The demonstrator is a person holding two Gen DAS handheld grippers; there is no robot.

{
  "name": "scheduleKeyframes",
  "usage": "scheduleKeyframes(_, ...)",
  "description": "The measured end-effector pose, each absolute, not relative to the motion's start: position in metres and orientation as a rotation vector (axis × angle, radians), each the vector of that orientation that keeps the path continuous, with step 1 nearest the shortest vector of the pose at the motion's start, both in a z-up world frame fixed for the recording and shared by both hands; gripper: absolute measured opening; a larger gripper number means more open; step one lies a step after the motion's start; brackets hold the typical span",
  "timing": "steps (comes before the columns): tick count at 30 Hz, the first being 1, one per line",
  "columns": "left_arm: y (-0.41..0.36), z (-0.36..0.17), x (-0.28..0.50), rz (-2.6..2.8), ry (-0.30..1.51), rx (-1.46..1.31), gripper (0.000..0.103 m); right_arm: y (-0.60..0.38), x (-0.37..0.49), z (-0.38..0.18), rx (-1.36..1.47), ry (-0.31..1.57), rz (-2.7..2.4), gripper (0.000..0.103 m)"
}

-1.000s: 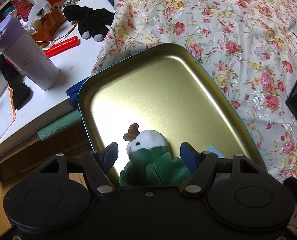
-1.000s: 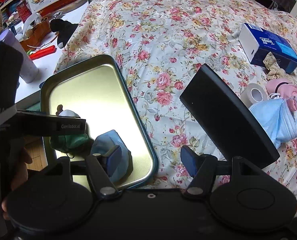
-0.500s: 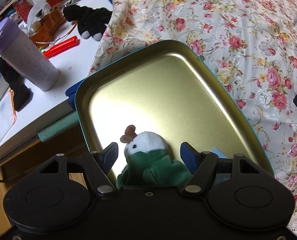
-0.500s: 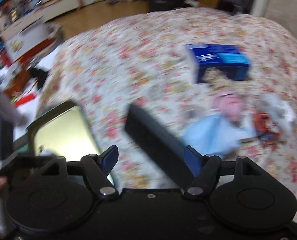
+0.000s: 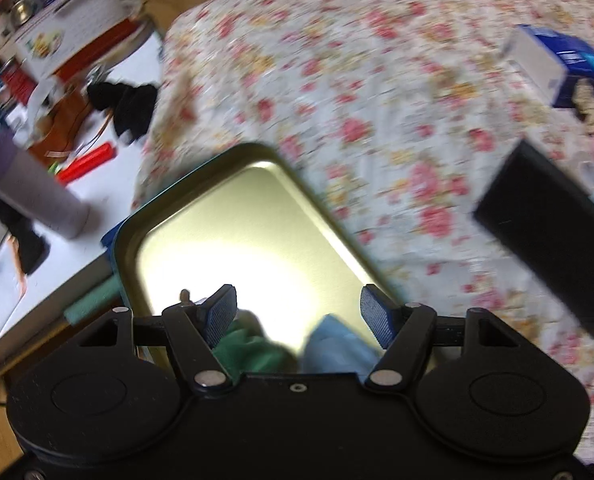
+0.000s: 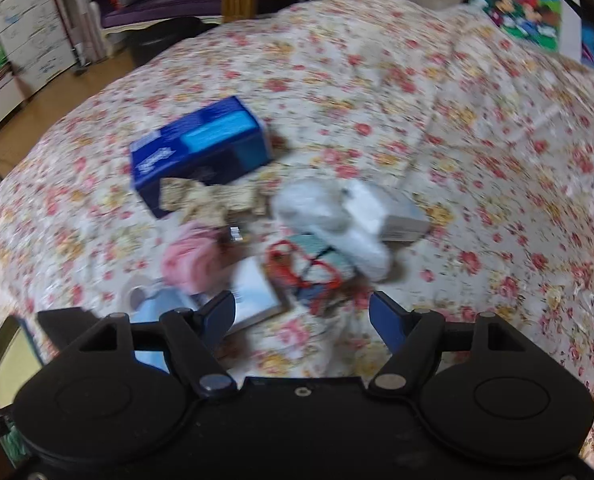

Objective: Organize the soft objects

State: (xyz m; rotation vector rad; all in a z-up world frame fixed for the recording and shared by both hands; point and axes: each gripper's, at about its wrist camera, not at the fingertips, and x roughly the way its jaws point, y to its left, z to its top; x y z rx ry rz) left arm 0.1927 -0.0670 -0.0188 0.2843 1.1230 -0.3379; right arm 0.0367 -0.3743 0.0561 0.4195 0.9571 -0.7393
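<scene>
Swung away from the tray, the right gripper now hangs with jaws apart over blurred pink plush, while the left gripper, also apart, hovers above the green plush and pale-blue cloth in the brushed-metal tray.

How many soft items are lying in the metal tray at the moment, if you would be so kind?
2. A green plush toy lies at the near end of the metal tray, by the left gripper; a light blue soft item lies just right of it. The gripper body may hide more.
</scene>
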Motion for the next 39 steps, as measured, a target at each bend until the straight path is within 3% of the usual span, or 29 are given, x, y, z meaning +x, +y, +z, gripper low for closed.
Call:
scheduleKeyframes(8,-0.128,0.030,0.172,-0.494,1.033,0.325,0.066,-0.406,0.037,0.020,0.507,0.973,-0.818,0.074)
scheduleKeyframes(11,-0.148,0.037,0.166,-0.542,1.027,0.349,0.066,-0.409,0.046,0.011,0.516,0.956,-0.834,0.079)
scheduleKeyframes(18,-0.195,0.046,0.146,-0.651,1.007,0.414,0.067,-0.410,0.071,-0.004,0.478,0.948,-0.838,0.080)
scheduleKeyframes(21,-0.216,0.044,0.140,-0.706,1.022,0.428,0.067,-0.411,0.071,-0.010,0.462,0.946,-0.820,0.075)
scheduleKeyframes(23,-0.231,0.041,0.137,-0.722,1.027,0.441,0.072,-0.414,0.068,-0.012,0.486,0.925,-0.769,0.057)
scheduleKeyframes(25,-0.245,0.038,0.137,-0.732,1.020,0.451,0.080,-0.416,0.065,-0.010,0.503,0.893,-0.757,0.055)
scheduleKeyframes(39,-0.333,0.011,0.173,-0.746,1.108,0.469,0.079,-0.440,0.031,-0.007,0.633,0.719,-0.772,0.052)
